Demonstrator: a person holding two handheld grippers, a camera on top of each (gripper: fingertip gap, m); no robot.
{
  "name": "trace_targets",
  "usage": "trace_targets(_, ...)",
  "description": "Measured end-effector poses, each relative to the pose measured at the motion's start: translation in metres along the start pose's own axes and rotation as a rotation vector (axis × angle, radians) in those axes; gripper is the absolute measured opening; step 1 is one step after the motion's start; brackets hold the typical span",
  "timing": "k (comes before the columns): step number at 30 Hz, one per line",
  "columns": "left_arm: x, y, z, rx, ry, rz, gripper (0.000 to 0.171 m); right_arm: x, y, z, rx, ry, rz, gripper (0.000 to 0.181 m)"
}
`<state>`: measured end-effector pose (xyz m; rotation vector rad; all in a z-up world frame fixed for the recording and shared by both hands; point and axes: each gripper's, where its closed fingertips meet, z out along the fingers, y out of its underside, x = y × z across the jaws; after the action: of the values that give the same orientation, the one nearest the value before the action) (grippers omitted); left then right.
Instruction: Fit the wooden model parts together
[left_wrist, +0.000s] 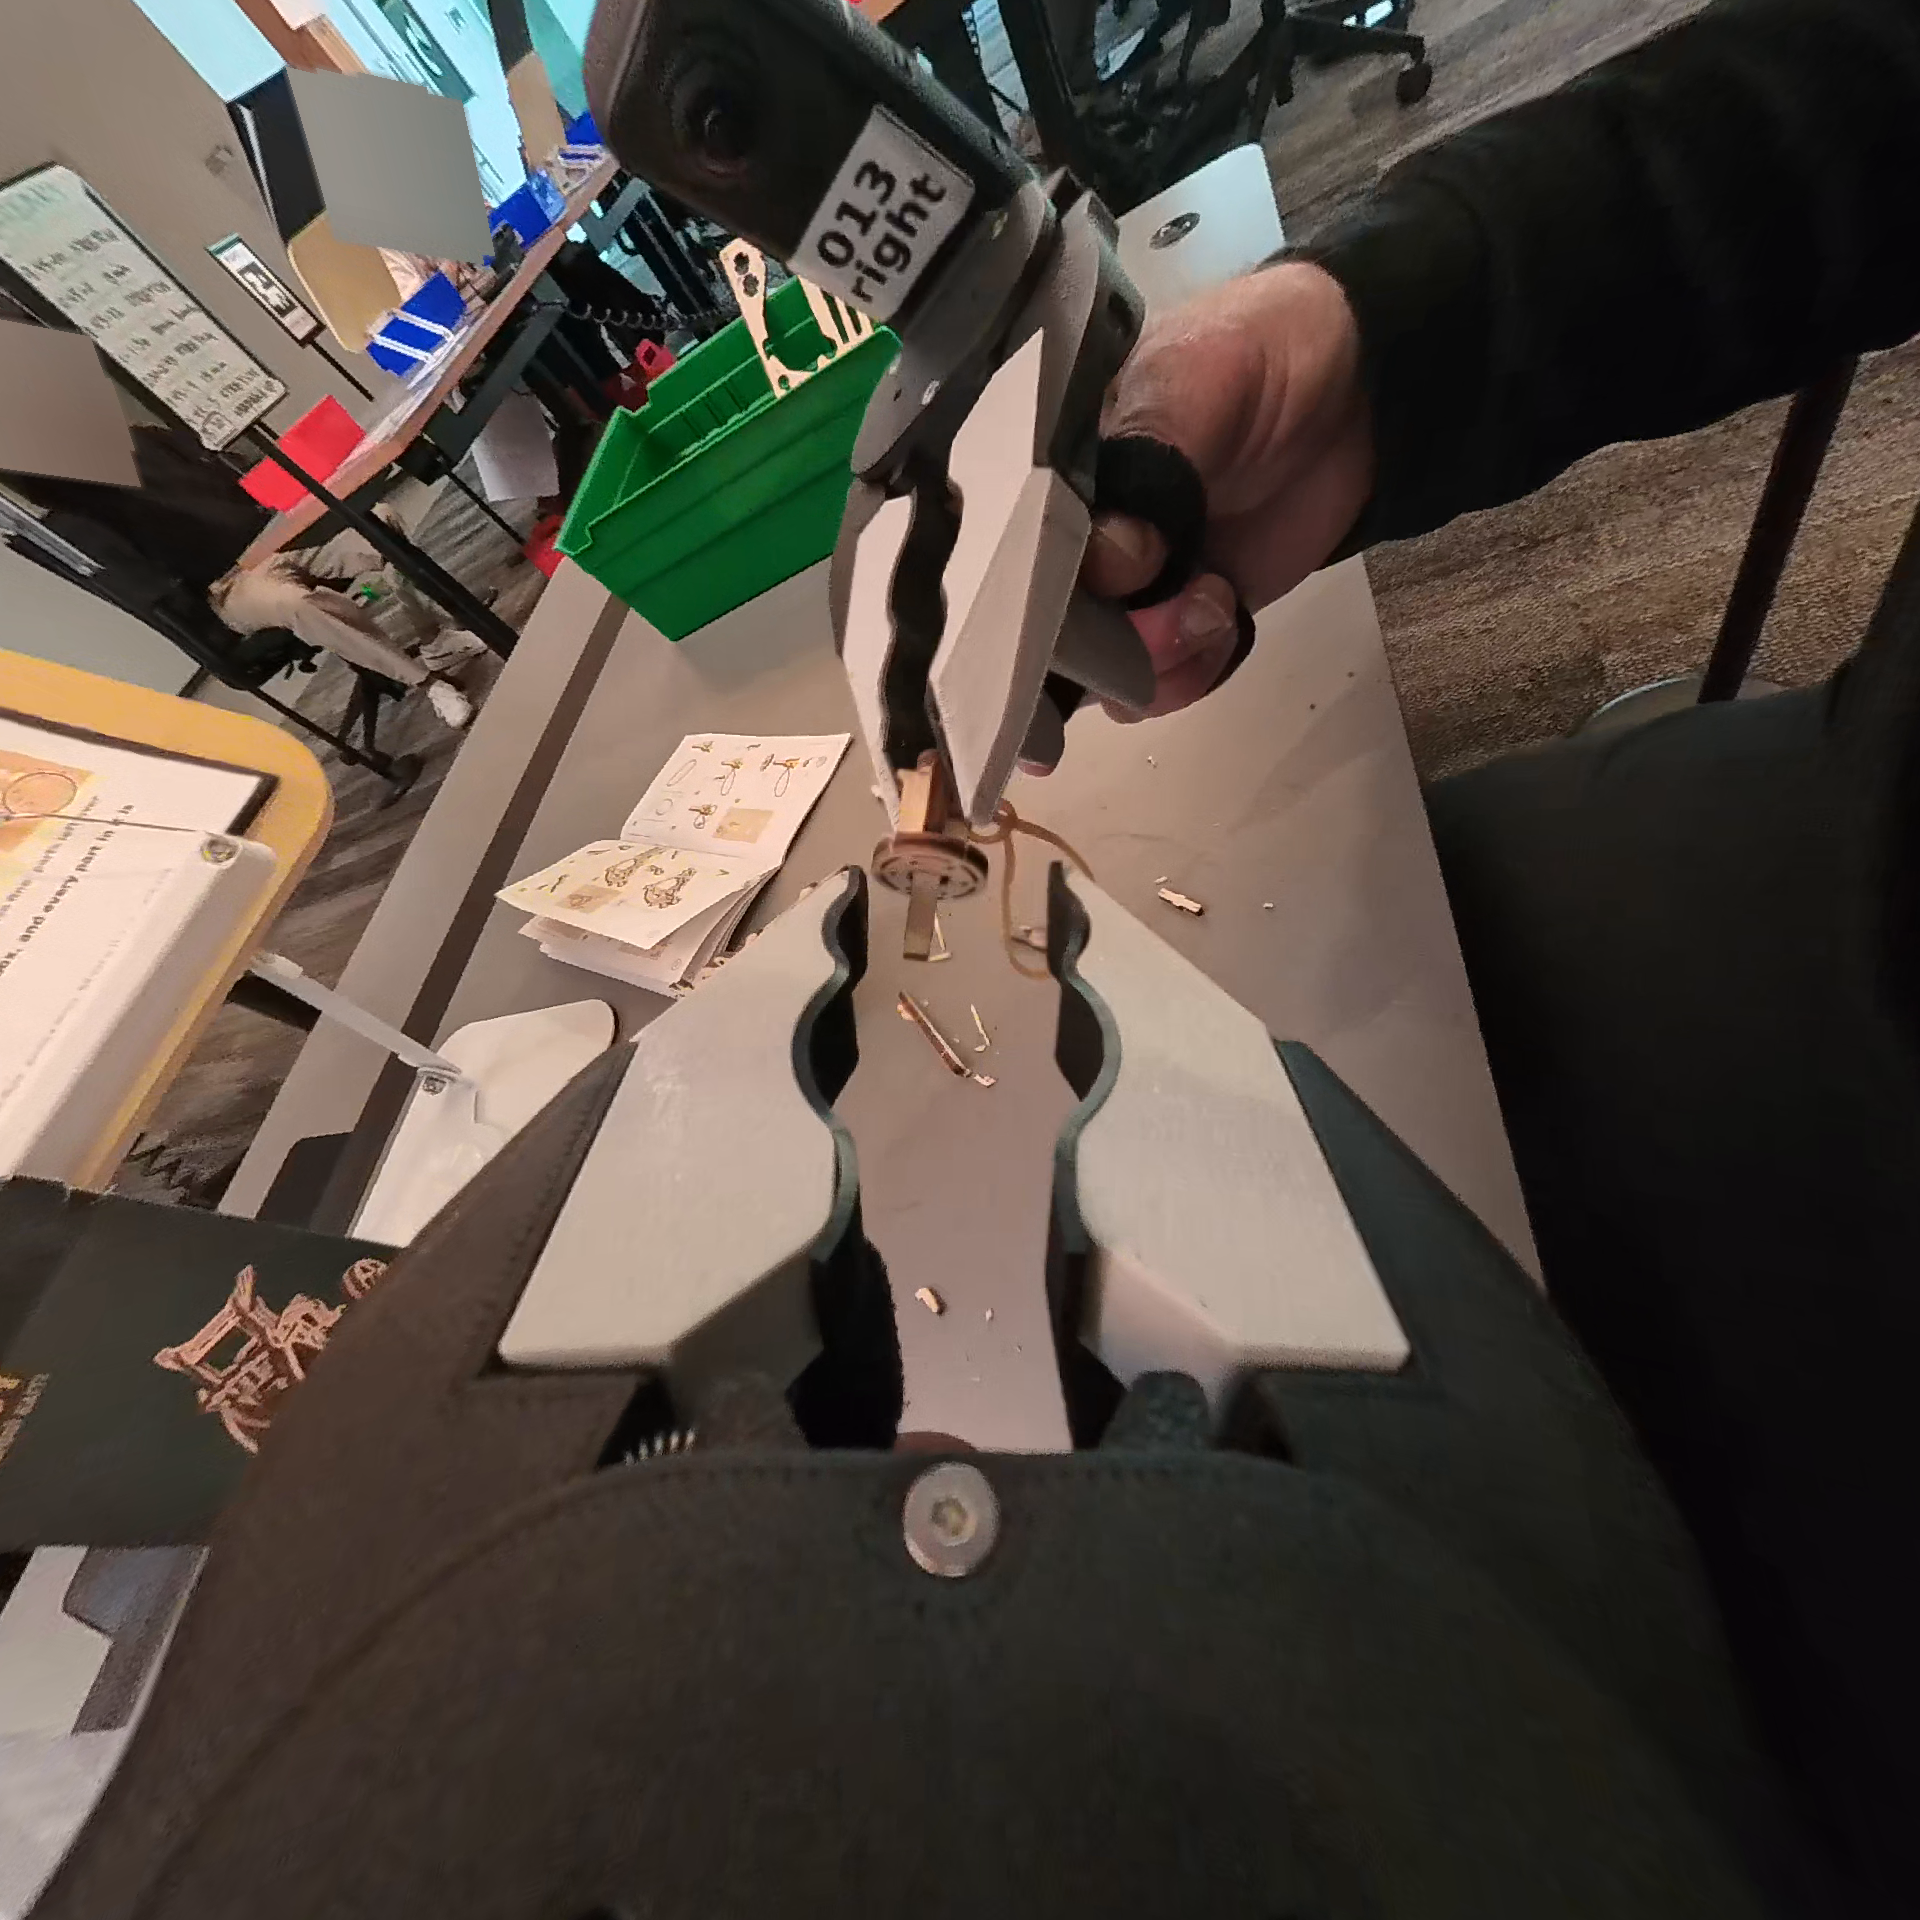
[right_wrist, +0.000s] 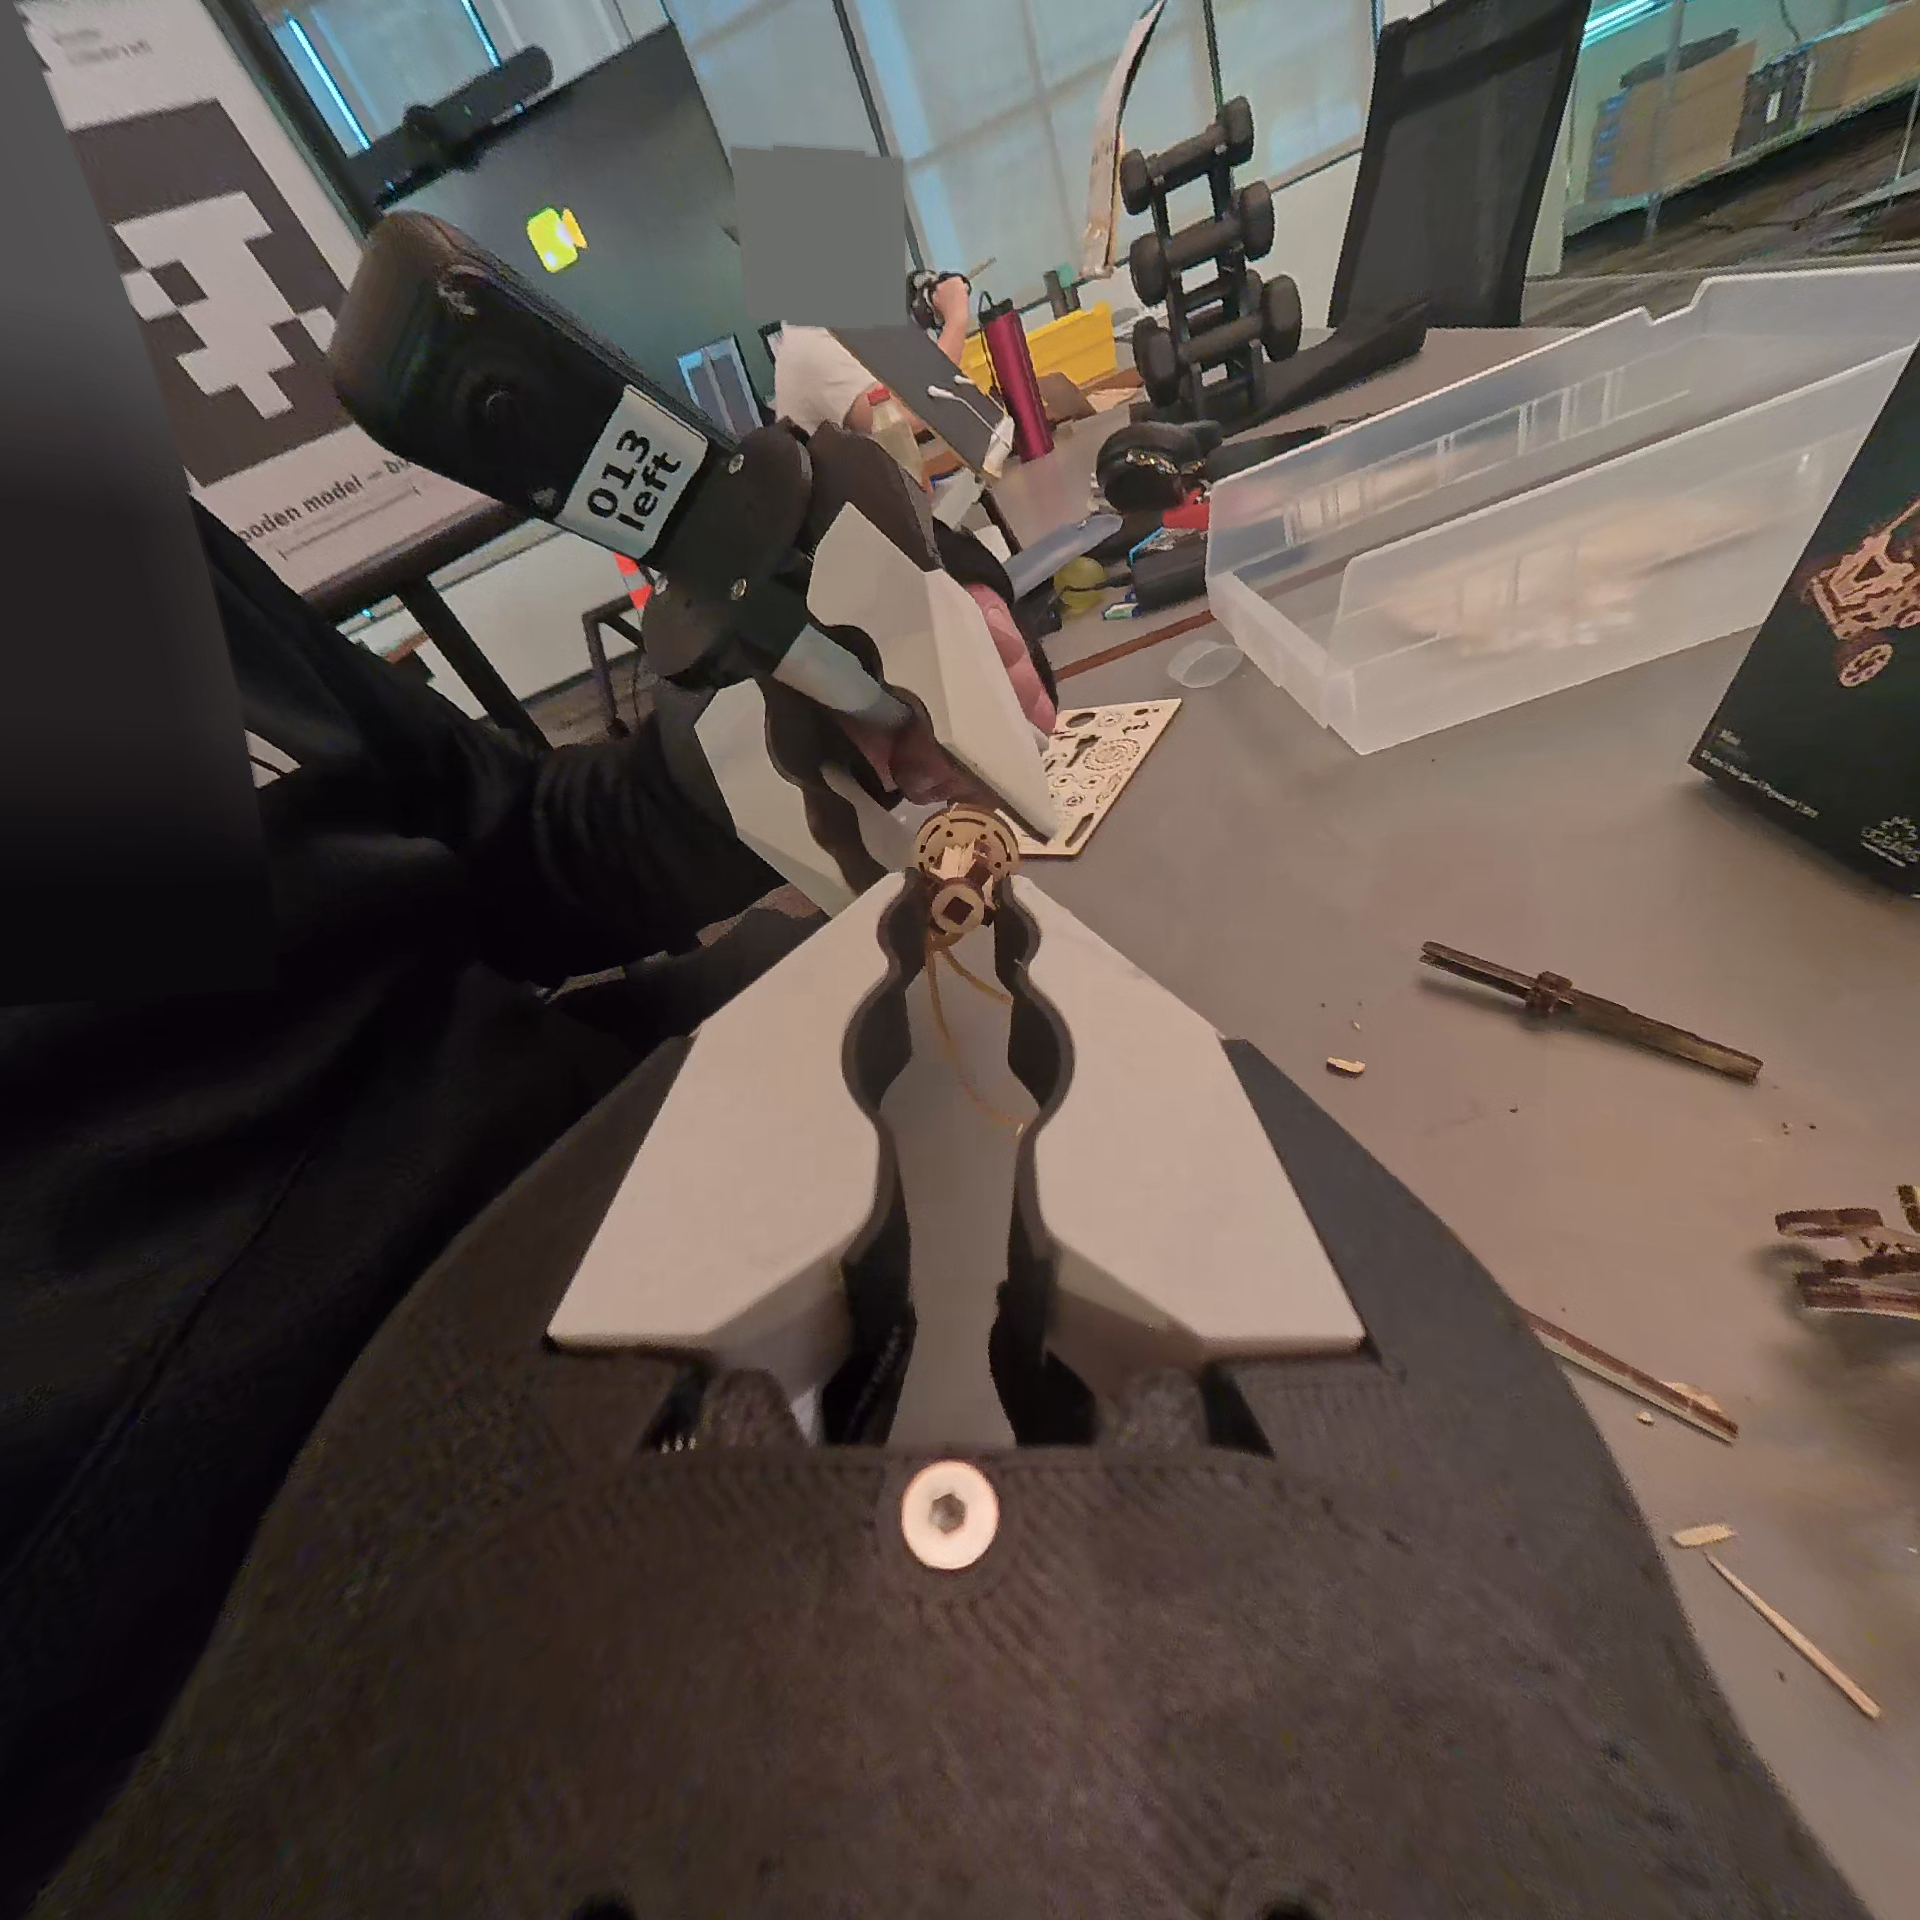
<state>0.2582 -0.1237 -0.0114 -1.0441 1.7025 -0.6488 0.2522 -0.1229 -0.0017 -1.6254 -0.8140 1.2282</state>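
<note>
My right gripper (right_wrist: 956, 899) is shut on a small wooden hub assembly (right_wrist: 961, 847), a round slotted disc with a square-holed core. A tan rubber band (right_wrist: 961, 1029) hangs from it. In the left wrist view the right gripper (left_wrist: 935, 800) comes down from above and holds the assembly (left_wrist: 928, 868) above the table. The assembly's short flat shaft (left_wrist: 920, 925) points down between the tips of my left gripper (left_wrist: 956, 904). The left gripper is open and empty, its fingers apart on either side of the shaft. The rubber band (left_wrist: 1013, 883) loops to the right.
On the grey table (left_wrist: 1299, 831) lie an open instruction booklet (left_wrist: 675, 842), a green bin (left_wrist: 717, 488), a wooden strip (left_wrist: 940, 1039) and chips. The right wrist view shows a clear plastic bin (right_wrist: 1507, 540), a cut wooden sheet (right_wrist: 1101, 769), a dark axle (right_wrist: 1590, 1008), a black box (right_wrist: 1829, 675) and a wooden subassembly (right_wrist: 1860, 1268). Less than 4 cm separates the two grippers' tips.
</note>
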Motion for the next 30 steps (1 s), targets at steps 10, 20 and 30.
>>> trace_targets(10,0.0001,-0.0015,-0.0004,-0.038,0.034,0.071,0.019,-0.0057,0.0012,0.0009,-0.02,-0.034,0.006,0.01)
trace_targets(20,-0.0024,-0.0045,0.0011,-0.038,-0.004,0.087,0.019,-0.006,-0.0006,-0.0015,-0.027,-0.014,-0.012,0.009)
trace_targets(30,0.0004,-0.0052,0.0005,-0.046,0.016,0.082,0.019,-0.0082,0.0005,-0.0017,-0.106,-0.024,-0.055,0.009)
